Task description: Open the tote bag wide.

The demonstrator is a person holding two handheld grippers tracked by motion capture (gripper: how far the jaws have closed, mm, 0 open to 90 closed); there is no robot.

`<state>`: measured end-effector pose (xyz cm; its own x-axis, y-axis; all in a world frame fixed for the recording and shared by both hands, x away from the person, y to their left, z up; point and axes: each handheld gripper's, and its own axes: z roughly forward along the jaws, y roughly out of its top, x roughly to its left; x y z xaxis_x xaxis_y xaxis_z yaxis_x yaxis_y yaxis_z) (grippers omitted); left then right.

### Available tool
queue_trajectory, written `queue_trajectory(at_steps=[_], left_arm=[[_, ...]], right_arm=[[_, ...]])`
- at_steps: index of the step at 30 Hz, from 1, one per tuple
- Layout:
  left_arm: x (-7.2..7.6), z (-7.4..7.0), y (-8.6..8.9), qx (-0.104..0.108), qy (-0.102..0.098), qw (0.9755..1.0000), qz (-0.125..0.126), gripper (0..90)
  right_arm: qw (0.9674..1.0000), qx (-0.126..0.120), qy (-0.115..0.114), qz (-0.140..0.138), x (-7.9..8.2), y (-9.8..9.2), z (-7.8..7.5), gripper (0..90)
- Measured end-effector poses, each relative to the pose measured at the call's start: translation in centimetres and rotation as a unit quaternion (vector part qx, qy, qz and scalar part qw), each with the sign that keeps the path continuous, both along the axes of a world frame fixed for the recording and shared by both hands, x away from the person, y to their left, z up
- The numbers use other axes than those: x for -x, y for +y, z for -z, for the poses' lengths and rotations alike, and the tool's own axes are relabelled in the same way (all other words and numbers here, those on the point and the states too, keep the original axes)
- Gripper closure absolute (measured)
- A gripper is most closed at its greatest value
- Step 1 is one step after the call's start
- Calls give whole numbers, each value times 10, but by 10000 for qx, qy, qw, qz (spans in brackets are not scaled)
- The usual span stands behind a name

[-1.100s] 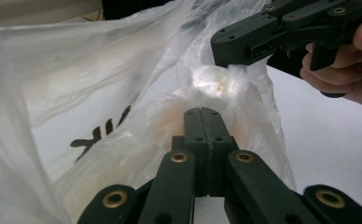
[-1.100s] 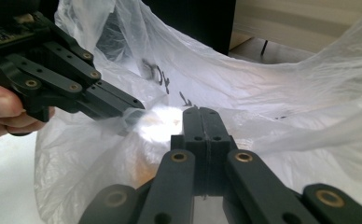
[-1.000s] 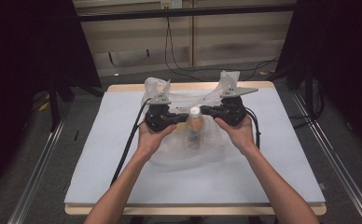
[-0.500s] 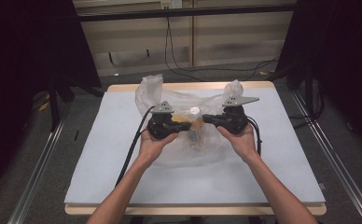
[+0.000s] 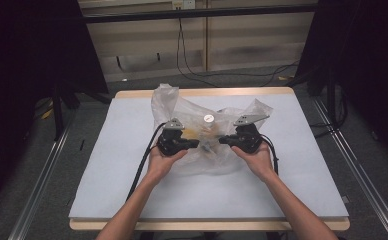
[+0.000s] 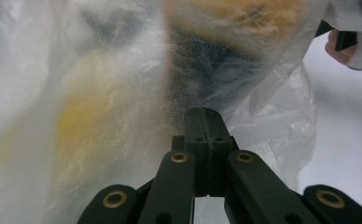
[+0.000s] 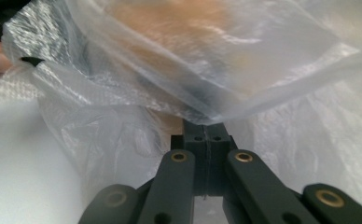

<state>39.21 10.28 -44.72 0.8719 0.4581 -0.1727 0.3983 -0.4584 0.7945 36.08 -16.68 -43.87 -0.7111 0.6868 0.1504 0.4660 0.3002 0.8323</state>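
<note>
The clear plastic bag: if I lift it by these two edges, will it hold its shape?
Probably not: the plastic bag is thin and crumpled, so it should sag. The white-capped bottle and yellowish items inside may shift. The film looks slick and may slip.

- Rectangular bench (image 5: 132, 220) with a light wooden edge, covered by a pale blue-white sheet (image 5: 302, 165).
- Crumpled clear plastic bag (image 5: 182, 107) rests on the sheet, toward the far middle of the bench.
- Bag contents: yellow and dark items, blurred through the film, plus a small round white cap (image 5: 208, 118).
</note>
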Motion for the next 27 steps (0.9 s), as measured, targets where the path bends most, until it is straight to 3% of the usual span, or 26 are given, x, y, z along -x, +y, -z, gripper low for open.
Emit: queue_trajectory(at_steps=[5, 7, 9, 11, 13, 14, 21, 22, 23, 24, 25, 26, 27], left_arm=[[-3, 18, 3, 28, 295, 9993, -219, 900], [-6, 25, 4, -179, 229, 9996, -58, 900], [-7, 31, 4, -197, 319, 9992, -109, 900], [-8, 36, 8, -384, 382, 9985, -91, 900], [-8, 42, 10, -327, 488, 9981, -175, 900], [-9, 42, 10, -287, 452, 9984, -169, 900], [-9, 34, 23, -780, 456, 9959, -102, 900], [-9, 34, 26, -735, 404, 9964, -140, 900], [-7, 34, 31, -774, 518, 9953, -254, 900], [-10, 34, 36, -823, 307, 9961, -97, 900], [-8, 33, 42, -924, 333, 9950, -205, 900], [-5, 34, 43, -836, 368, 9952, -363, 900], [-5, 33, 46, -828, 381, 9953, -341, 900]], right_arm=[[9998, 52, 180, 13, -4, -2, 13, 900], [9995, 171, 246, -41, -5, 1, 18, 900], [9991, 260, 325, -37, -7, 2, 23, 900], [9988, 301, 395, 2, -10, -1, 29, 900], [9983, 342, 475, 44, -11, -4, 33, 900], [9979, 378, 524, 66, -11, -6, 36, 900], [9951, 693, 705, 51, -10, -7, 47, 900], [9952, 670, 717, 21, -10, -8, 48, 900], [9951, 697, 694, 22, -10, -9, 48, 900], [9949, 739, 688, 37, -8, -11, 47, 900], [9945, 788, 685, 54, -7, -12, 47, 900], [9944, 803, 688, 59, -5, -16, 46, 900], [9940, 830, 708, 64, -5, -19, 46, 900]])
